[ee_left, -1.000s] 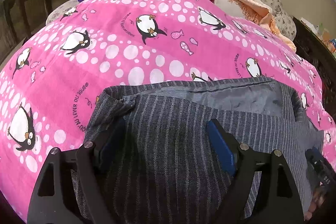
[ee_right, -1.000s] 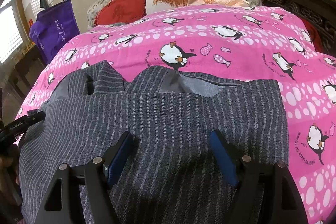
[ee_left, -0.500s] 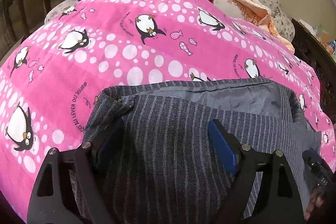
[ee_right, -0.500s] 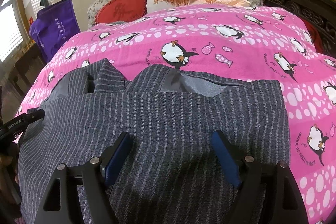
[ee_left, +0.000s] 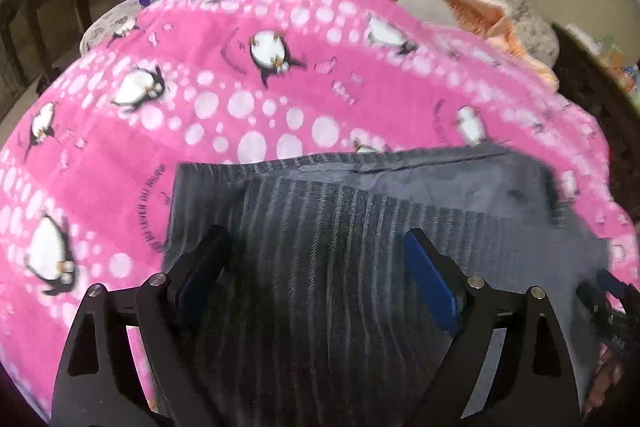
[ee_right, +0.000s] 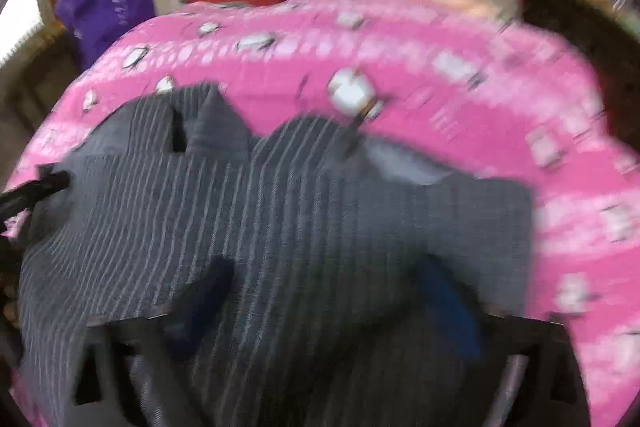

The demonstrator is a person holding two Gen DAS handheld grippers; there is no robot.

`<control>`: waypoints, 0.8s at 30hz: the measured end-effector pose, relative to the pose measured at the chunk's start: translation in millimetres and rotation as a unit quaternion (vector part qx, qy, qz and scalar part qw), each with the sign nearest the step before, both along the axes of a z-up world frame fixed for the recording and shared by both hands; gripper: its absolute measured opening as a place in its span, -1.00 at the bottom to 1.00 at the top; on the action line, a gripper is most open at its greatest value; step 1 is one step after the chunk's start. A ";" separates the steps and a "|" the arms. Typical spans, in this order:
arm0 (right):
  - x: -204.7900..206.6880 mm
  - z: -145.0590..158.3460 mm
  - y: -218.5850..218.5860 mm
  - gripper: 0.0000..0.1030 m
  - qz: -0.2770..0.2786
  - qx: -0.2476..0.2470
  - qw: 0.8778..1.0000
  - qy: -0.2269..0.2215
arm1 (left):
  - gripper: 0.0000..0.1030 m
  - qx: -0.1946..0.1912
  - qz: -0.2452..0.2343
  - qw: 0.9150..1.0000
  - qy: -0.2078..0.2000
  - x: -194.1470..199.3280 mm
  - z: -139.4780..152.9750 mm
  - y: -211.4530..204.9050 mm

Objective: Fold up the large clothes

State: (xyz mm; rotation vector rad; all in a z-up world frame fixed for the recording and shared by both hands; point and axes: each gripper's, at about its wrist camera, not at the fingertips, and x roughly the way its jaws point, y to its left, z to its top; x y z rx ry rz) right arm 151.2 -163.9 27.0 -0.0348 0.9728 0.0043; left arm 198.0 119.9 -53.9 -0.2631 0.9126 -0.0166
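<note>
Although the right wrist view is badly blurred, the grey pinstriped woven garment with a smooth grey lining [ee_left: 328, 267] can be made out in both views, spread flat on the pink fleece bed cover printed with penguins and white dots [ee_left: 240, 99], at the near end of the bed. Its far edge is turned back, so that a band of lining is shown, and two pointed flaps are seen at the far left in the right wrist view.

The left gripper [ee_left: 316, 279] is held over the striped cloth with its jaws wide apart and opening; cloth lies below and between them, but nothing is pinched. The right gripper [ee_right: 324, 307] is likewise held over the cloth with its jaws apart; no cloth is gripped, as far as the blur allows it to be judged.

The garment is judged to be soft and limp but fairly weighty, a thick suiting cloth that will sag when lifted and hold a crease poorly. The lining is likely to be slippery, so layers may slide over one another. It is best taken at the striped outer cloth, at an edge or corner, with both layers caught together.
</note>
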 end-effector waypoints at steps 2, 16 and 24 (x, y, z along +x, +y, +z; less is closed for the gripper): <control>-31.3 30.7 6.2 0.59 0.019 0.056 0.997 -0.039 | 0.72 -0.031 -0.009 0.999 -0.038 -21.4 24.9 11.5; -130.1 -40.7 14.5 0.82 0.080 0.090 0.992 -0.045 | 0.74 0.029 -0.175 0.980 -0.089 -157.7 -21.2 -37.0; -136.8 -44.7 17.9 0.89 0.081 0.082 0.991 -0.064 | 0.99 0.026 -0.188 0.977 -0.095 -155.2 -23.9 -40.7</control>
